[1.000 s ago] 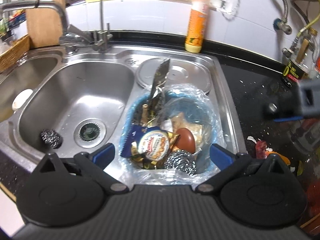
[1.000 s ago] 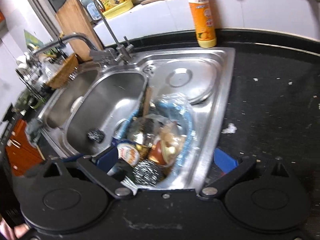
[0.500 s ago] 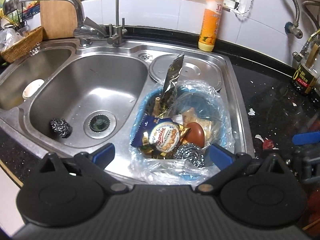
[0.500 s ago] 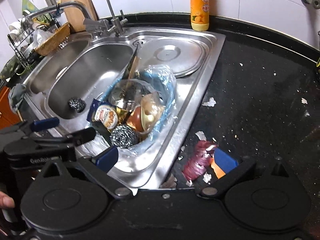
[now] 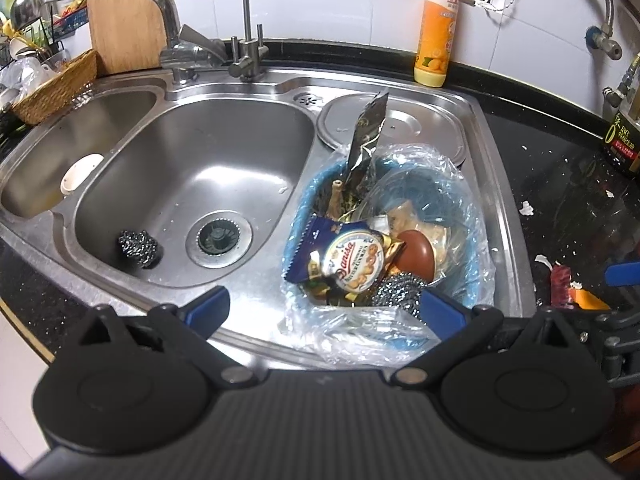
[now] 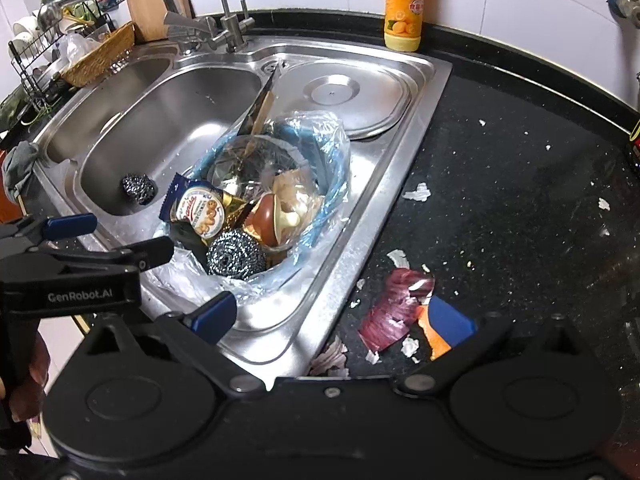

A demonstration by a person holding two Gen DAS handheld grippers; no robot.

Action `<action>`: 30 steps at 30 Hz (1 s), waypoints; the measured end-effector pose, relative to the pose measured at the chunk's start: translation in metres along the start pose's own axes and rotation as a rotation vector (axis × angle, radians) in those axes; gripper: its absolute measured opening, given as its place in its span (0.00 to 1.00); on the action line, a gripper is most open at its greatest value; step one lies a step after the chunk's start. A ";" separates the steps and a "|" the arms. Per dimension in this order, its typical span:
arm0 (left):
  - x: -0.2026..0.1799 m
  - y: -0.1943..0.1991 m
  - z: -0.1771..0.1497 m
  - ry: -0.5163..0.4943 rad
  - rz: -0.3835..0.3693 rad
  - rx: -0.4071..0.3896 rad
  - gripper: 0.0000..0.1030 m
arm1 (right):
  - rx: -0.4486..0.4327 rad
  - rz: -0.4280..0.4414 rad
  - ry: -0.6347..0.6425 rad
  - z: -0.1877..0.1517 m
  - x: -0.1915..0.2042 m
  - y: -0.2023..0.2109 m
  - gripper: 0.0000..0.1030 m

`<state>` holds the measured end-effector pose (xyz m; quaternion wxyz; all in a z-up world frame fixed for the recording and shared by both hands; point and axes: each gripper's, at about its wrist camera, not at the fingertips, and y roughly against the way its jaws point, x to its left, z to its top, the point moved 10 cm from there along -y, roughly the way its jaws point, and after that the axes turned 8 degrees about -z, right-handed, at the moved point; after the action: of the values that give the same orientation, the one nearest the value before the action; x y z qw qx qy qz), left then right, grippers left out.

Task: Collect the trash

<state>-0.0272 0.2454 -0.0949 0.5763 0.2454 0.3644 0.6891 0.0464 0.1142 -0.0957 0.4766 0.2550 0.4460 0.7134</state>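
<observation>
Nearest the right tool (image 6: 334,318), whose fingers stand wide apart and empty, a purple onion skin (image 6: 394,312) and an orange peel scrap (image 6: 430,334) lie on the black surface (image 6: 520,208) just beside the steel sink rim (image 6: 360,240). The left tool (image 5: 324,312) is likewise spread wide, gripping nothing, at the near edge of the blue bag-lined bin (image 5: 468,240). Inside the bin sit a steel scourer (image 5: 394,288), a Danisa cookie wrapper (image 5: 352,260) and a brown lid (image 5: 416,256). A second scourer (image 5: 138,242) rests in the basin. Farther back stands an orange detergent bottle (image 5: 438,28).
</observation>
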 end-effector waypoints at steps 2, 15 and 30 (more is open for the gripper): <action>0.002 -0.001 0.000 0.001 0.002 0.005 1.00 | 0.018 0.001 0.003 -0.002 0.002 -0.003 1.00; 0.010 -0.001 -0.002 0.006 0.009 0.018 1.00 | 0.055 -0.005 0.018 -0.008 0.007 -0.009 1.00; 0.011 0.001 -0.006 -0.008 0.021 0.032 1.00 | 0.076 -0.013 0.014 -0.016 0.001 -0.008 1.00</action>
<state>-0.0341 0.2544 -0.0986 0.5666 0.2610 0.3704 0.6882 0.0374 0.1099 -0.1099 0.4682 0.2652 0.4779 0.6944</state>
